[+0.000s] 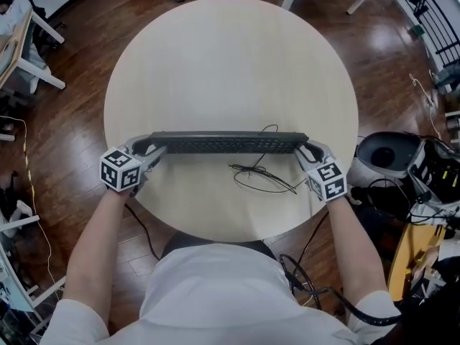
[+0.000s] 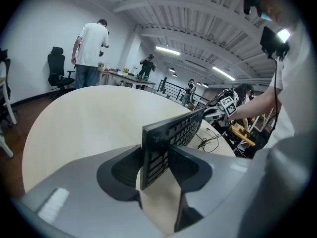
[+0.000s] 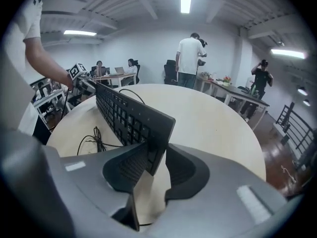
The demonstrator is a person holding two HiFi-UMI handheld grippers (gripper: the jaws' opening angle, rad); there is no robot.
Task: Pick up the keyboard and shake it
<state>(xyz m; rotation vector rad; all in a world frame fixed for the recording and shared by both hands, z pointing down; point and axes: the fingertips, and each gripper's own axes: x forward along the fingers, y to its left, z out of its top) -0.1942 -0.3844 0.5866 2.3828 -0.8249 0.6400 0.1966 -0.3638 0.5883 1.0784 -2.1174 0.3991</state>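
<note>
Keyboard (image 1: pixel 226 143) tipped up on one long edge, key face turned towards the wearer; seen in the head view almost edge-on as a thin dark strip, lying crosswise over the near half of the round table (image 1: pixel 230 63).

Left tool (image 1: pixel 154 148) clamped on the keyboard's left short end; right tool (image 1: pixel 307 149) clamped on its right short end; both angled inwards and downwards, facing each other along the keyboard's length. Marker cube of the left tool (image 1: pixel 120 169) and marker cube of the right tool (image 1: pixel 327 180) just outside the table's near rim, forearms running back from them.

Left gripper view: end of the keyboard (image 2: pixel 166 138) standing upright between the jaws of the left tool (image 2: pixel 154 157); one jaw against the plain back, the other against the key face, both tight to the surfaces; pale table top showing beneath the lower corner. Far end of the keyboard reaching away to the right tool (image 2: pixel 210 114).

Right gripper view: mirror arrangement; corner of the keyboard (image 3: pixel 124 115) pinched between the jaws of the right tool (image 3: pixel 156 157), key face to the left, back panel to the right; table top visible under the gripped corner.

Loose black cable (image 1: pixel 262 178) coiled on the table just nearer than the keyboard, between the two tools; same cable (image 3: pixel 94 138) left of the keys in the right gripper view.

Background: person in a white shirt (image 3: pixel 189 53) standing beyond the table's far side; dark wooden floor (image 1: pixel 79 121) around the table.
</note>
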